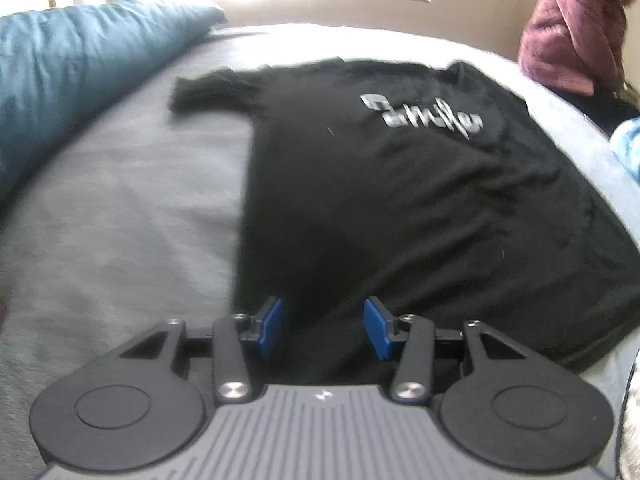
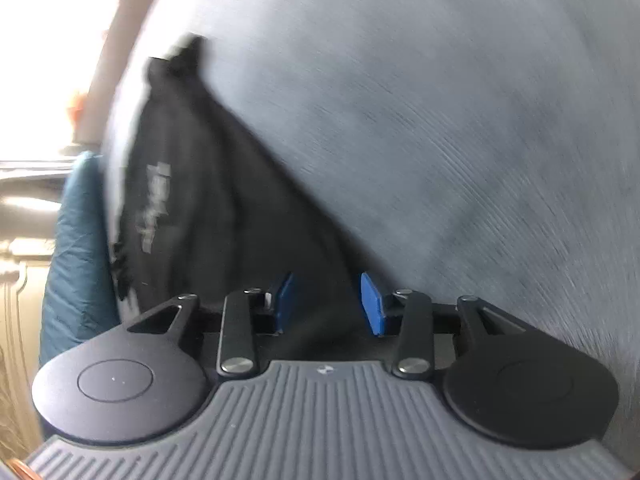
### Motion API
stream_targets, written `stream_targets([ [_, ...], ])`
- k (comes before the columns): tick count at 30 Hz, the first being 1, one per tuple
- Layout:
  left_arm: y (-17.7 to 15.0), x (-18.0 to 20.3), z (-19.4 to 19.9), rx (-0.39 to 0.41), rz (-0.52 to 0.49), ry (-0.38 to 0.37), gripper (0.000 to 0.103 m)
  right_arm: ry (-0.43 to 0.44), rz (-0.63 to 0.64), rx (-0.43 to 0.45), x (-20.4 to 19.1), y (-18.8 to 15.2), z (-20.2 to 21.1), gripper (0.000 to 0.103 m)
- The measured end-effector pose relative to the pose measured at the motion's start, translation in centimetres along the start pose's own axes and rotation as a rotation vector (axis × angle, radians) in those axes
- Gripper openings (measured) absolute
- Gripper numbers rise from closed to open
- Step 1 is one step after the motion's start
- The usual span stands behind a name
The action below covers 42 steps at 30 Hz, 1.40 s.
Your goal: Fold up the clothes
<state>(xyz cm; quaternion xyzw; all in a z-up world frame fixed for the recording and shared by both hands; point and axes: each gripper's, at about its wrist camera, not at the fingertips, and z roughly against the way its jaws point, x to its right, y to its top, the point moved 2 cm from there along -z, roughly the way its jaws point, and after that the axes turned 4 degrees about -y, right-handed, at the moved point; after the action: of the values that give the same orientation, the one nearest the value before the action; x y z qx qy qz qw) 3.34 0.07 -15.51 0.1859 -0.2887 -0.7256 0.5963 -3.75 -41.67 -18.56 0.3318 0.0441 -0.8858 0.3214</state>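
A black T-shirt (image 1: 400, 208) with silver lettering (image 1: 422, 114) lies spread flat on the grey bed sheet (image 1: 120, 220), one short sleeve (image 1: 208, 92) stretched out to the far left. My left gripper (image 1: 325, 326) hovers at the shirt's near hem by its left corner, blue pads (image 1: 272, 328) apart and nothing pinched between them. The right wrist view is blurred. There the same shirt (image 2: 208, 208) runs away to the upper left, and my right gripper (image 2: 327, 302) sits over its near edge, pads (image 2: 370, 304) apart with only dark cloth showing behind the gap.
A teal quilt (image 1: 60, 80) is heaped along the bed's left side and also shows as the quilt (image 2: 76, 248) in the right wrist view. A person in a maroon jacket (image 1: 576, 28) sits at the bed's far right corner. Grey sheet (image 2: 440, 120) stretches right of the shirt.
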Motion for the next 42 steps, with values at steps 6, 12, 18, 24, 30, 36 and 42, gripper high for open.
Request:
stream_targets([
  [6,4.2,-2.9,3.6,0.114,0.064,0.050,0.048,0.230,0.267,0.175,-12.3,1.2,2.0,0.040],
  [12,8.7,-6.0,4.5,0.211,0.189,0.062,0.048,0.504,0.385,0.329,-22.7,2.8,1.8,0.041],
  [18,11.8,-7.4,-0.5,0.194,0.198,0.068,0.049,0.560,0.435,0.516,-25.4,6.3,0.0,0.042],
  [24,14.0,-6.2,-9.0,0.101,0.210,-0.025,0.049,0.395,0.530,0.446,-25.2,9.7,-8.5,0.042],
  [30,17.9,-3.6,-16.0,0.153,0.135,-0.044,0.049,0.112,0.797,0.179,-28.7,11.5,-21.3,0.029],
  [36,17.5,-3.9,-20.3,0.184,0.125,0.047,0.049,-0.033,0.925,0.106,-32.5,14.6,-30.4,0.022],
  [42,16.1,-4.7,-20.1,0.258,0.141,0.010,0.053,-0.123,0.801,0.260,-35.1,20.7,-33.7,0.021],
])
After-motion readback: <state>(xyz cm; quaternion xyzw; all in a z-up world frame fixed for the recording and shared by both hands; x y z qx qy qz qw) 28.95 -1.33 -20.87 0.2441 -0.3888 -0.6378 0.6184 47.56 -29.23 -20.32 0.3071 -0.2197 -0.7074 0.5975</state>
